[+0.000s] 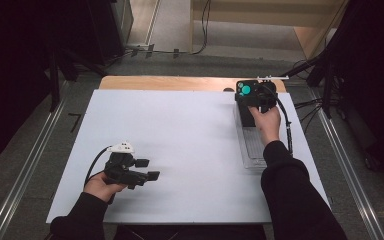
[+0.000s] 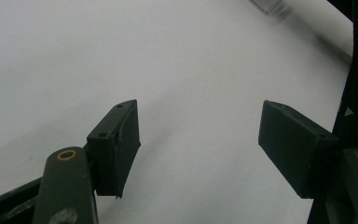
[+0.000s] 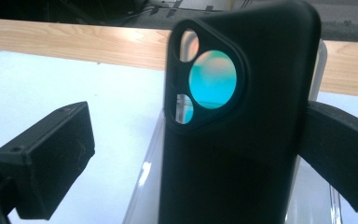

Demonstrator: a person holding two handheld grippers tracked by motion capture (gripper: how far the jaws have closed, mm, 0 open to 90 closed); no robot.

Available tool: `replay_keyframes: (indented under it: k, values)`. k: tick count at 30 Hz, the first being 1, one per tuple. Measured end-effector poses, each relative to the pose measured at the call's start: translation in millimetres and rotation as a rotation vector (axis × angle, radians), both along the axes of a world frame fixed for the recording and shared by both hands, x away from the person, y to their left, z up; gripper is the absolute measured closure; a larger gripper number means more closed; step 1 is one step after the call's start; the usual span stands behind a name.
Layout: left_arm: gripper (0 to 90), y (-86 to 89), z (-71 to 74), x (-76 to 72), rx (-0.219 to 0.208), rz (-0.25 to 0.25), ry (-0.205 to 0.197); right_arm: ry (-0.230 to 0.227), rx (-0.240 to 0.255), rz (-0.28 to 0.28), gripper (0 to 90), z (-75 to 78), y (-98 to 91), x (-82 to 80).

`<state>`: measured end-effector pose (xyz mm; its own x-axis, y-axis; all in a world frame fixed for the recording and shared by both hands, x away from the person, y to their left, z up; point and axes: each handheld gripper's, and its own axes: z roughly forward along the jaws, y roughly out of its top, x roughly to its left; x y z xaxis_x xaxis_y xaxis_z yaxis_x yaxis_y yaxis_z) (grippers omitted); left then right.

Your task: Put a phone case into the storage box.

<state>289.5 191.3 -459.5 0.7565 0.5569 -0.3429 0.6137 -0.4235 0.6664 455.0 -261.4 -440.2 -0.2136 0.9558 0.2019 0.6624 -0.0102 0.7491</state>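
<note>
L gripper (image 1: pixel 141 170) low, level, jaws spread, empty | R gripper (image 3: pixel 196 154) jaws spread round upright phone case (image 3: pixel 233 130), over clear tray (image 1: pixel 252 150)

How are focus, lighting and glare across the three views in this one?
High view: dim, dark surroundings, bright white table sheet. Left gripper view: open black left gripper sharp, far edge smeared. Right gripper view: black phone case close and soft, teal glare through its round cutout, clear plastic tray catching highlights.
</note>
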Motion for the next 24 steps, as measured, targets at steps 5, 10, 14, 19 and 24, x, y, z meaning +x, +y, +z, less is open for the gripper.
replay_keyframes:
  k: [5,10,14,19,24]
  values:
    - [29.2,0.2,0.4,0.1,-0.002,0.001,-0.001,-0.007,0.006,0.026,0.0,15.2,3.7,-9.8]
    - [29.2,1.0,0.6,0.4,0.001,0.005,-0.001,-0.011,0.024,0.079,0.0,27.4,9.7,-20.4]
    - [29.2,0.8,0.5,0.4,0.0,0.004,-0.001,-0.005,0.02,0.111,0.0,33.2,17.1,-27.7]
    - [29.1,1.5,0.8,0.4,0.003,0.005,-0.002,-0.011,0.034,0.168,0.0,35.9,28.9,-34.8]
    - [29.1,2.3,1.4,0.5,0.005,0.006,-0.003,-0.003,0.06,0.244,0.0,34.6,44.5,-41.8]
